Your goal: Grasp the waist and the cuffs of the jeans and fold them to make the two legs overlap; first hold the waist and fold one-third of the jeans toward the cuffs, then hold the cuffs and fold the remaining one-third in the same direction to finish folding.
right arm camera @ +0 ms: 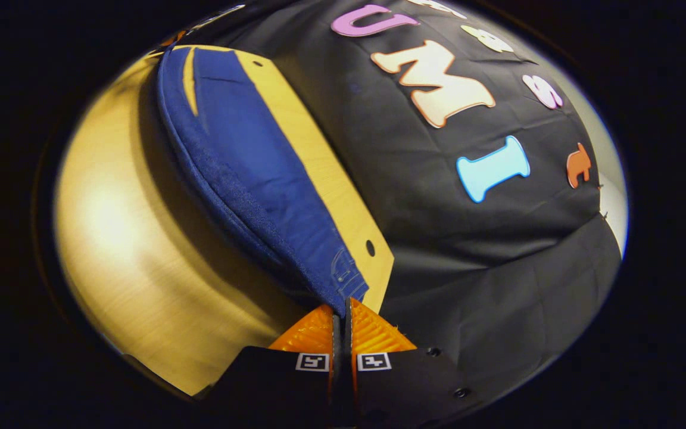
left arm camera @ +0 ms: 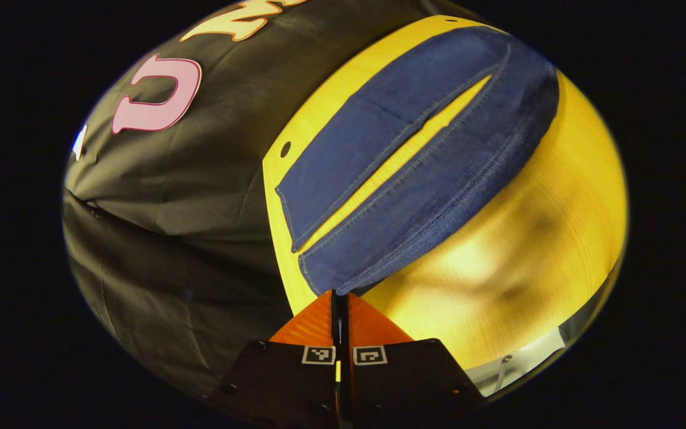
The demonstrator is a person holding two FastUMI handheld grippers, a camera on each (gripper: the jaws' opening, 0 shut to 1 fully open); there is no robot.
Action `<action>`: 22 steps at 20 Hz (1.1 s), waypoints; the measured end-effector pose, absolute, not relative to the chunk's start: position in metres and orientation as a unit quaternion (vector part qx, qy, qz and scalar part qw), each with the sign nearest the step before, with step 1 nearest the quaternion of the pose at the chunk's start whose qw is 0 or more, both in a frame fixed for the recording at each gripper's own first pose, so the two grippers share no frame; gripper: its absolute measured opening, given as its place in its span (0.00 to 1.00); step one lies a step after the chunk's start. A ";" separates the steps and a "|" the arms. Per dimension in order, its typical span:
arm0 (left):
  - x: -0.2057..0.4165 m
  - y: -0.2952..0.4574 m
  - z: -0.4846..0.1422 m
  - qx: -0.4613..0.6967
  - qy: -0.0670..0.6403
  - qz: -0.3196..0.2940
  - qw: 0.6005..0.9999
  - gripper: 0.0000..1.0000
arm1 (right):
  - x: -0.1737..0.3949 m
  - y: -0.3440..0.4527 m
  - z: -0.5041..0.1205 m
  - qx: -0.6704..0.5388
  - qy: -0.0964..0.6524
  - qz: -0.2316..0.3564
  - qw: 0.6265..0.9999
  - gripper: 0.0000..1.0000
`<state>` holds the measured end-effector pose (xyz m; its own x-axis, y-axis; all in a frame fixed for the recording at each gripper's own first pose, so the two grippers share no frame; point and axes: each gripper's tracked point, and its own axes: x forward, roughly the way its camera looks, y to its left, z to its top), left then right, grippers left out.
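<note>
Left gripper view shows my left gripper with its jaws pinching the cuff end of the jeans. Both legs lie spread on the yellow desk, a thin gap between them. Right gripper view shows my right gripper with its jaws pinching the waist corner of the jeans, by the desk edge.
</note>
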<state>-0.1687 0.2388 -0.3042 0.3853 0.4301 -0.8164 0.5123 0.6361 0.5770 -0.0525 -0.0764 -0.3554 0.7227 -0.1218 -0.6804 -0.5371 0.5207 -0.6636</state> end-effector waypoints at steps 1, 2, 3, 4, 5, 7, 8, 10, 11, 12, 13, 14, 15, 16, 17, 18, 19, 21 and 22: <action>-0.161 0.236 -0.299 0.421 0.551 -0.027 0.720 0.00 | -0.043 -0.075 -0.353 -0.467 0.347 0.119 0.805 0.03; -0.154 0.233 -0.294 0.416 0.551 -0.024 0.723 0.00 | -0.035 -0.074 -0.353 -0.460 0.347 0.109 0.810 0.03; -0.146 0.233 -0.288 0.409 0.550 -0.023 0.728 0.00 | -0.027 -0.072 -0.352 -0.451 0.349 0.101 0.815 0.03; -0.139 0.231 -0.283 0.402 0.549 -0.019 0.732 0.00 | -0.020 -0.071 -0.354 -0.443 0.352 0.093 0.819 0.03; -0.132 0.229 -0.278 0.393 0.550 -0.018 0.736 0.00 | -0.011 -0.067 -0.354 -0.436 0.351 0.086 0.824 0.03; -0.122 0.231 -0.261 0.382 0.550 -0.013 0.742 0.00 | 0.007 -0.064 -0.354 -0.426 0.350 0.068 0.831 0.03; -0.114 0.228 -0.252 0.381 0.546 -0.011 0.746 0.00 | 0.017 -0.062 -0.353 -0.420 0.348 0.056 0.837 0.03; -0.099 0.215 -0.238 0.372 0.539 0.000 0.756 0.00 | 0.036 -0.057 -0.355 -0.396 0.343 0.022 0.851 0.03; -0.092 0.209 -0.230 0.363 0.535 0.005 0.763 0.00 | 0.047 -0.053 -0.356 -0.380 0.341 0.007 0.860 0.03; -0.084 0.205 -0.224 0.353 0.533 0.010 0.769 0.00 | 0.056 -0.051 -0.361 -0.364 0.342 -0.007 0.866 0.02; -0.076 0.203 -0.222 0.343 0.529 0.016 0.776 0.00 | 0.064 -0.049 -0.364 -0.350 0.344 -0.016 0.871 0.03; -0.068 0.200 -0.219 0.333 0.527 0.019 0.782 0.00 | 0.071 -0.047 -0.368 -0.340 0.344 -0.024 0.875 0.02; -0.062 0.199 -0.215 0.325 0.528 0.019 0.785 0.00 | 0.078 -0.044 -0.372 -0.333 0.344 -0.030 0.877 0.02; -0.054 0.199 -0.212 0.322 0.526 0.019 0.787 0.00 | 0.086 -0.041 -0.378 -0.329 0.343 -0.034 0.879 0.02; -0.048 0.198 -0.214 0.321 0.526 0.015 0.787 0.00 | 0.094 -0.038 -0.383 -0.324 0.340 -0.038 0.882 0.04; -0.042 0.195 -0.215 0.324 0.524 0.011 0.787 0.00 | 0.099 -0.038 -0.390 -0.321 0.342 -0.042 0.882 0.03; -0.038 0.192 -0.218 0.326 0.529 0.007 0.783 0.00 | 0.104 -0.037 -0.397 -0.320 0.344 -0.046 0.882 0.03; -0.021 0.186 -0.230 0.329 0.538 -0.004 0.776 0.00 | 0.114 -0.036 -0.413 -0.324 0.348 -0.052 0.878 0.03; -0.010 0.182 -0.237 0.331 0.537 -0.009 0.776 0.00 | 0.119 -0.036 -0.420 -0.325 0.349 -0.055 0.877 0.03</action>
